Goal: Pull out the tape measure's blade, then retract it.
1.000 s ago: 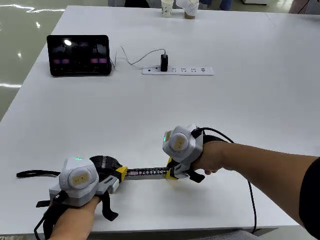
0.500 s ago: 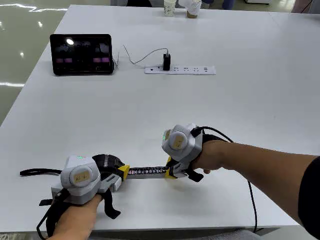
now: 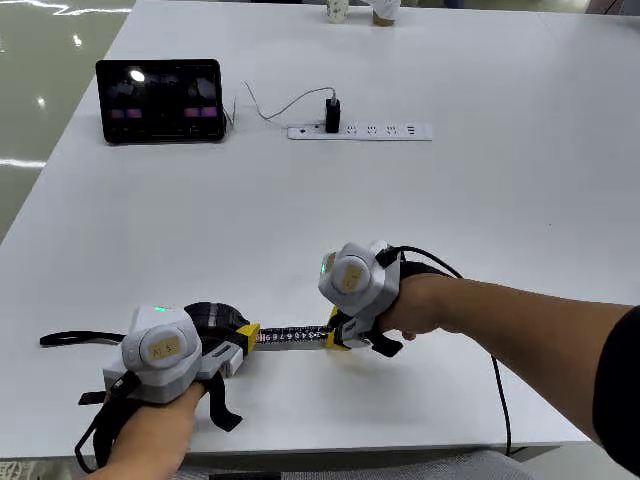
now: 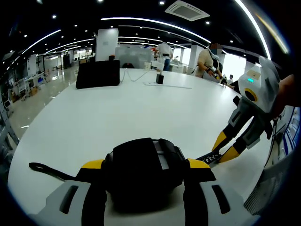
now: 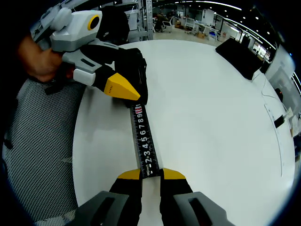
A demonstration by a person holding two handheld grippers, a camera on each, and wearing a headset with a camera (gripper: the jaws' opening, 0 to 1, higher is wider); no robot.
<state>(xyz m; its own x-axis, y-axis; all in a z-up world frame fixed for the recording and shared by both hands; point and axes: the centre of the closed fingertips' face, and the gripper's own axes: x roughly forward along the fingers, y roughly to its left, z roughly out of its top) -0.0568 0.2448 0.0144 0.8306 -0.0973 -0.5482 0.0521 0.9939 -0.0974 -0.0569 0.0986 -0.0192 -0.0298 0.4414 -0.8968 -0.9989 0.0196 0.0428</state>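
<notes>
case: tape case (image 3: 215,322) sits on the surface (image 3: 400,200) close to the near edge, toward the near-left corner.
left jaws: left gripper (image 4: 146,165) is clamped around the case, with a yellow tip on either side of it.
blade: blade (image 5: 142,136) is a short stretch out and lies low over the surface.
axis: it runs from the case mouth to the right, roughly parallel to the near edge.
right jaws: right gripper (image 5: 150,175) is pinched almost shut on the blade's free end; the end hook is hidden between the tips.
key relation: the two grippers face each other along the blade line, so any next move is pure travel on that axis.
hands: the right forearm comes in from the right edge, and the left hand comes up from the near edge.
stage (my read): only partly extended. Moving the right hand right extends it, left feeds it back.
risk: an off-axis pull kinks the blade, and releasing it lets it snap back.
</notes>
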